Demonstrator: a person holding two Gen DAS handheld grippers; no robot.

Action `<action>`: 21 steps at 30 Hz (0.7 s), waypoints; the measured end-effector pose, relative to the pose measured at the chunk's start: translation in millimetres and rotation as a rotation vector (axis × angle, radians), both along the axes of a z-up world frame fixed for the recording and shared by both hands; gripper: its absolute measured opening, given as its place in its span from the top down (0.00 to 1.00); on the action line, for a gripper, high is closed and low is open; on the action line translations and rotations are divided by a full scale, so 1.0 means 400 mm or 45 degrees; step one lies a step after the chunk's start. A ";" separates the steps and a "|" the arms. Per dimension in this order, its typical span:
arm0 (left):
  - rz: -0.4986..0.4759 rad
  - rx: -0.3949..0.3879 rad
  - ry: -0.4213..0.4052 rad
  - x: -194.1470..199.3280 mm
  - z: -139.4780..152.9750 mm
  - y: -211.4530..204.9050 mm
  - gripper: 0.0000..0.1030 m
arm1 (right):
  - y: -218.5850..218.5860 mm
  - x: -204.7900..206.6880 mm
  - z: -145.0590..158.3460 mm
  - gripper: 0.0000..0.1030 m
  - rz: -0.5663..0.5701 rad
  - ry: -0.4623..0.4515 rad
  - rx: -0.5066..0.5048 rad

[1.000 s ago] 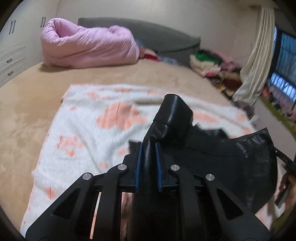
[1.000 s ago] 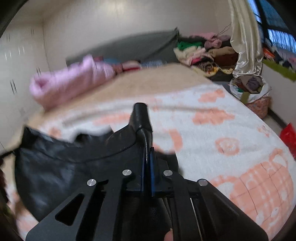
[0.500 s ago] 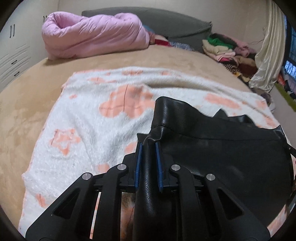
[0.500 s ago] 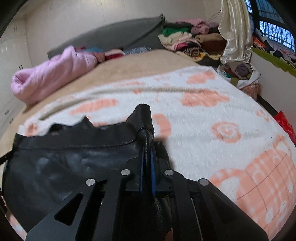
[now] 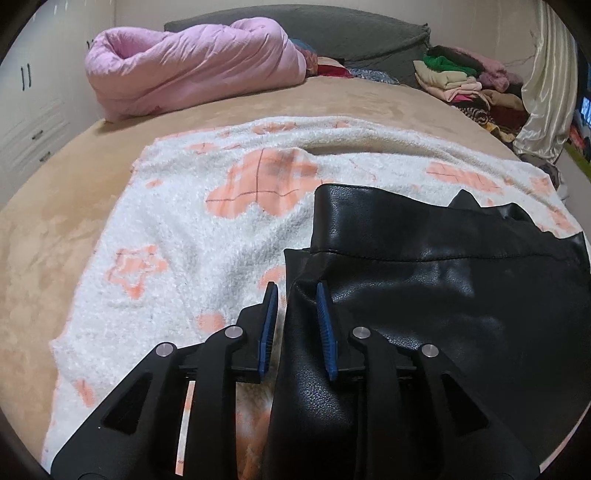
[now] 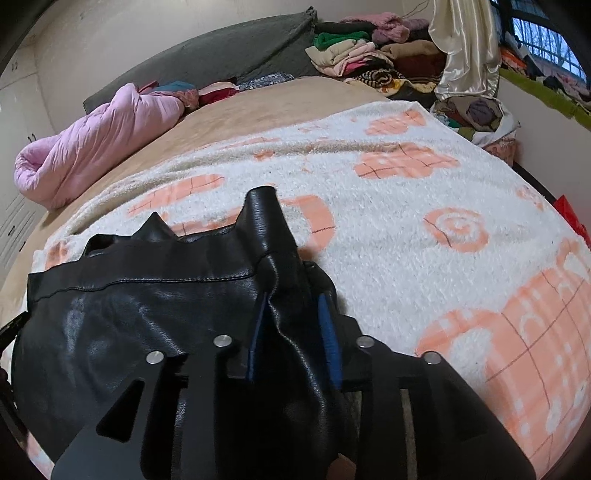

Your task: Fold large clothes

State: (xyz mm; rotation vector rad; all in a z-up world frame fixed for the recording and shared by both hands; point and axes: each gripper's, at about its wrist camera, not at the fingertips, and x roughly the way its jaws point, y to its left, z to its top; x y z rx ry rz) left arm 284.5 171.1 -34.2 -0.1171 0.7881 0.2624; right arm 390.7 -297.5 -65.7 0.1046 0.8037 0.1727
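on the bed's near edge, we have our left gripper and right gripper each straddling a corner of the black leather garment, jaws parted with blue pads standing off the leather on either side. in the left view a gap shows between the left pad and the fabric; in the right view a ridge of leather rises loosely between the pads. we judge neither tool is clamping now, though the garment sits in both mouths.

the black leather garment lies spread across the near part of the white-and-peach blanket, its stitched seam running side to side and a folded-over band lying flat beyond it. we read this as a first fold laid down; further folds to bring it to a compact shape look undone, and the part nearest us is hidden under the tools.

beyond the garment the white-and-peach blanket runs on bare and soft, giving room to slide forward or to carry one side across. on our right its edge curves off toward the floor, so that side is the tighter one. farther still lies the tan bed cover, then a rolled pink quilt against the grey headboard, and a heap of folded clothes by the curtain, all well apart from our work.
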 end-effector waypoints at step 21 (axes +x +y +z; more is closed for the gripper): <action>-0.008 -0.256 0.015 -0.096 0.044 0.033 0.17 | -0.034 -0.117 0.028 0.16 0.093 0.136 0.199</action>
